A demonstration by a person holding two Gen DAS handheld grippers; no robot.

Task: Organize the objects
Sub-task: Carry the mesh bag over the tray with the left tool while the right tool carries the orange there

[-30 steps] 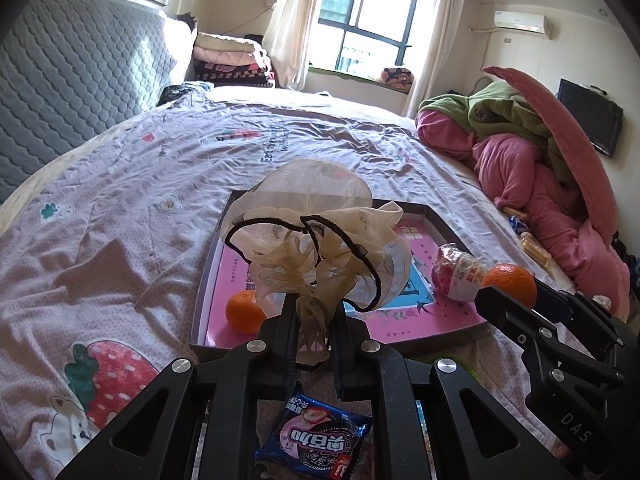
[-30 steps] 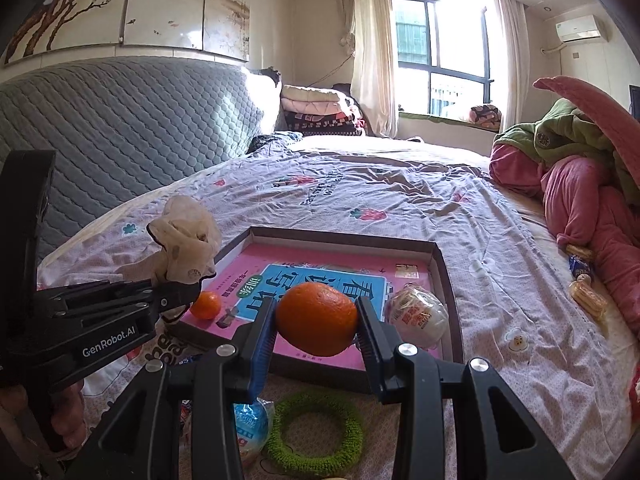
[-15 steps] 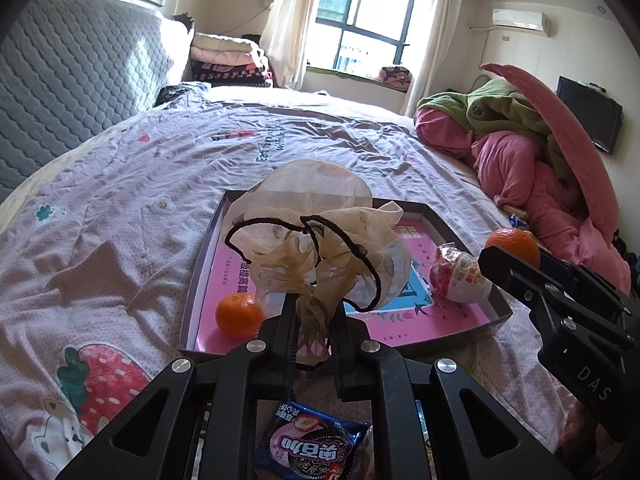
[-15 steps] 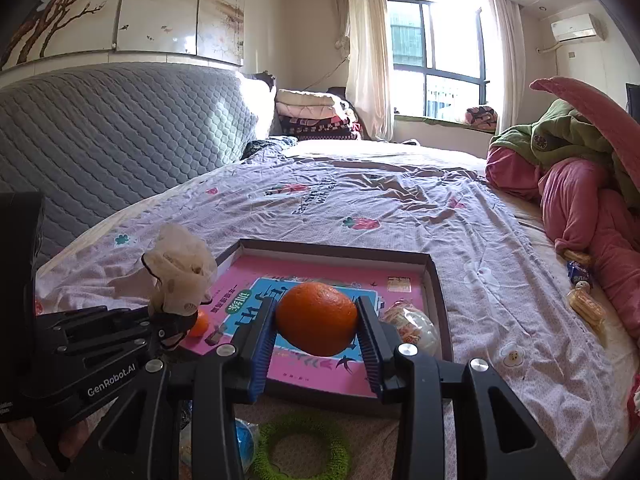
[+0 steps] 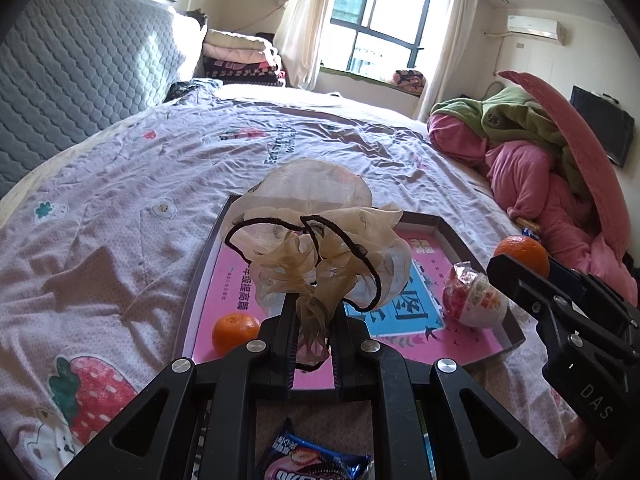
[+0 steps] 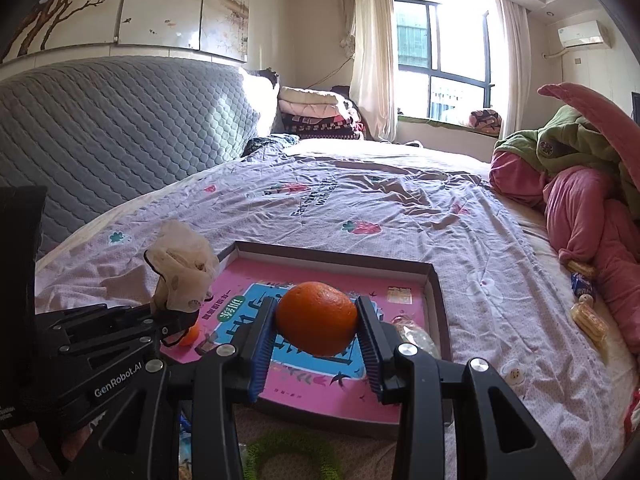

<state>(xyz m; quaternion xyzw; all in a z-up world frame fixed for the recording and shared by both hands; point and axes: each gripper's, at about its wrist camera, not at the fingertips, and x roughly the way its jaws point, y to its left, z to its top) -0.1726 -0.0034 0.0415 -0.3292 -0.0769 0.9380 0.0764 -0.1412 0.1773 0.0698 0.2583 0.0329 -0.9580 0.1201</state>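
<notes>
1. Beige scrunchie (image 5: 320, 252), clenched in left gripper (image 5: 313, 320), raised above tray's (image 5: 200, 284) near-left corner.
2. Small tangerine (image 5: 234, 332) lying in that corner on pink liner.
3. Wrapped snack (image 5: 472, 300) resting near tray's right wall.
4. Orange (image 6: 316, 318) grasped between right gripper's (image 6: 316, 336) blue pads (raised over tray's front half).

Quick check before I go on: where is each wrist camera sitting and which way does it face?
Left wrist: behind the left gripper, facing down the bed to the window; shut on a scrunchie; right gripper at right.
Right wrist: behind the right gripper, same heading; shut on an orange; left gripper at left.
Shared: tray, small orange.
</notes>
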